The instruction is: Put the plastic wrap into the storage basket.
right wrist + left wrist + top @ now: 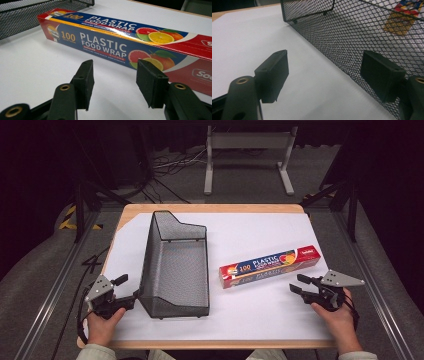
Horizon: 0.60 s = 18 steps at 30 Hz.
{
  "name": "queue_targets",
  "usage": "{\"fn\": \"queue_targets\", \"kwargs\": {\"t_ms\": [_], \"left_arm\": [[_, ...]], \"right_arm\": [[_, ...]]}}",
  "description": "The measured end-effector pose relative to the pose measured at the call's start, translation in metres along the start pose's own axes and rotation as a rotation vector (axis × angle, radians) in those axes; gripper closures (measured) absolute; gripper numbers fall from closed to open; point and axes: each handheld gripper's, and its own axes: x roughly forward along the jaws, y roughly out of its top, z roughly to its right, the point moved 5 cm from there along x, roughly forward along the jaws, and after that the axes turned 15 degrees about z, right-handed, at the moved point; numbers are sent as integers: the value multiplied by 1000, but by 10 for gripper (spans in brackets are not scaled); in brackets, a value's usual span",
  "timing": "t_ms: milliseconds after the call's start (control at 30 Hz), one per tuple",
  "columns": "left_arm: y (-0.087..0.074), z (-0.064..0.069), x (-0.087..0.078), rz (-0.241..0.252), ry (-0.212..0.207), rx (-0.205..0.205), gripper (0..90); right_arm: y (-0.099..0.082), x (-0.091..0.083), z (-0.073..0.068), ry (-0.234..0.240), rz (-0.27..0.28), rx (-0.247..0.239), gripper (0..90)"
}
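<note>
The plastic food wrap box (270, 266) is a long, slim carton, blue along its middle with red ends and a picture of cut citrus fruit (white lettering reads "100" and "PLASTIC FOOD WRAP"). It lies flat on the white sheet, right of centre, its right end angled slightly farther away. Just to its left stands the black wire-mesh basket (175, 265), upright and open-topped, the two apart.

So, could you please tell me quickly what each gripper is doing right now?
Left gripper: open, holding nothing, beside the mesh basket.
Right gripper: open, holding nothing, facing the food wrap box.
</note>
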Motion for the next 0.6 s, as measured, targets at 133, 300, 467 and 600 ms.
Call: {"fn": "queue_targets", "kwargs": {"t_ms": [133, 300, 467, 600], "left_arm": [[0, -1, -2, 6, 15, -13, 235], [1, -3, -2, 8, 35, -17, 237], [-1, -4, -1, -6, 54, -10, 244], [-1, -3, -1, -10, 51, -6, 244]], "right_arm": [[3, 1, -1, 8, 3, -10, 504], [6, 2, -4, 36, -7, -19, 555], [11, 4, -9, 64, -3, -38, 629], [18, 6, -16, 90, 7, -49, 657]]}}
